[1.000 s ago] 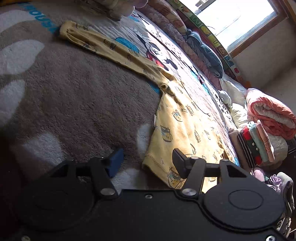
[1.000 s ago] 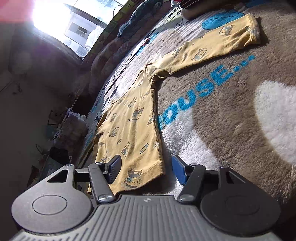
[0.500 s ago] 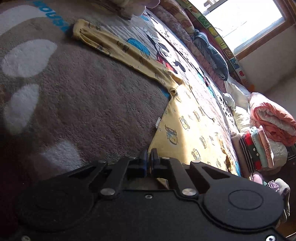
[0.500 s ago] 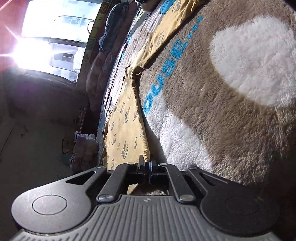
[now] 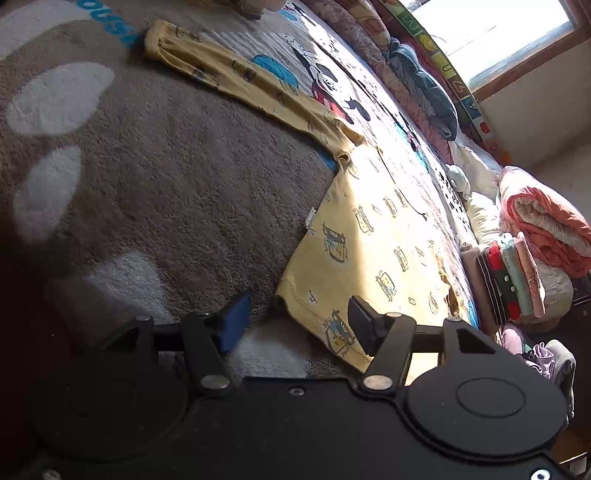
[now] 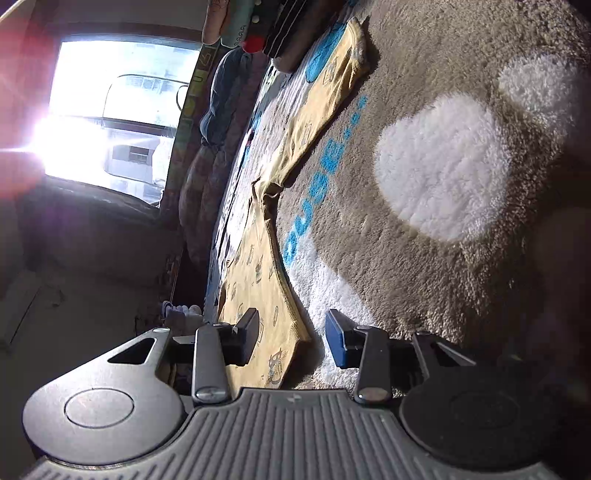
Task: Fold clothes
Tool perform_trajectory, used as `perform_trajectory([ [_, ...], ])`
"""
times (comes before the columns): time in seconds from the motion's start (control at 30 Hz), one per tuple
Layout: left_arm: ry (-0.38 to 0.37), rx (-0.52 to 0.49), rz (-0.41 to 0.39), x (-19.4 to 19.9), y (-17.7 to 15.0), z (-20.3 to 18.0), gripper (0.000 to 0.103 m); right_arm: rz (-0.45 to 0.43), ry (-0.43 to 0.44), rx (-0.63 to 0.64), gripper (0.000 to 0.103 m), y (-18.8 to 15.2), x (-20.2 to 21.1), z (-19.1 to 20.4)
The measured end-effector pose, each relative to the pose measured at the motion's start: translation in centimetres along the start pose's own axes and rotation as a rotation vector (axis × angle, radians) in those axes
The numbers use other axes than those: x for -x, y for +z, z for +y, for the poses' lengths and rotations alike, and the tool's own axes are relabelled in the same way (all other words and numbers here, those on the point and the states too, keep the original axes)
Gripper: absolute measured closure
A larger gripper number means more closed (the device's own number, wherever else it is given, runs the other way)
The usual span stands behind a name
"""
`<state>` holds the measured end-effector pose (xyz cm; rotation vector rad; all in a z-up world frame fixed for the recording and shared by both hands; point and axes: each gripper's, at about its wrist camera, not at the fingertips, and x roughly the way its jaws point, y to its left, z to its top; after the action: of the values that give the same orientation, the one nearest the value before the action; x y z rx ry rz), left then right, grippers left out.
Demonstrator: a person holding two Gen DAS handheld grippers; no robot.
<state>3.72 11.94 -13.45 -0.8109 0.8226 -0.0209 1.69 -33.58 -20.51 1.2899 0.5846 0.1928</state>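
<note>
A yellow long-sleeved shirt (image 5: 373, 236) with small cartoon prints lies spread flat on a brown plush blanket (image 5: 177, 177), one sleeve (image 5: 236, 79) stretched out to the far left. My left gripper (image 5: 295, 323) is open, its fingers either side of the shirt's near hem corner. In the right wrist view the same shirt (image 6: 258, 280) runs away along the blanket (image 6: 424, 229). My right gripper (image 6: 291, 338) is open too, straddling the other hem corner with nothing pinched.
A stack of folded clothes (image 5: 509, 280) and a pink rolled quilt (image 5: 546, 229) sit at the right of the bed. Pillows and a dark garment (image 5: 424, 81) line the far edge under the window (image 5: 491, 33). Bright glare fills the right view's window (image 6: 92, 122).
Both grippers were open a second ago, shut on the shirt's hem corners half a second ago, and now stand open again with the hem lying on the blanket.
</note>
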Motion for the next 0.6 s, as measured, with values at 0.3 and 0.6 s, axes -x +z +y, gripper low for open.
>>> perform_trajectory([
  [0.3,0.244,-0.018,-0.262,7.4,1.9,-1.6,0.028,-0.481,0.041,-0.025,0.039,5.8,9.9,2.2],
  [0.6,0.31,-0.141,-0.265,4.6,3.6,-2.9,0.02,-0.485,-0.109,0.13,0.03,12.5,8.9,2.2],
])
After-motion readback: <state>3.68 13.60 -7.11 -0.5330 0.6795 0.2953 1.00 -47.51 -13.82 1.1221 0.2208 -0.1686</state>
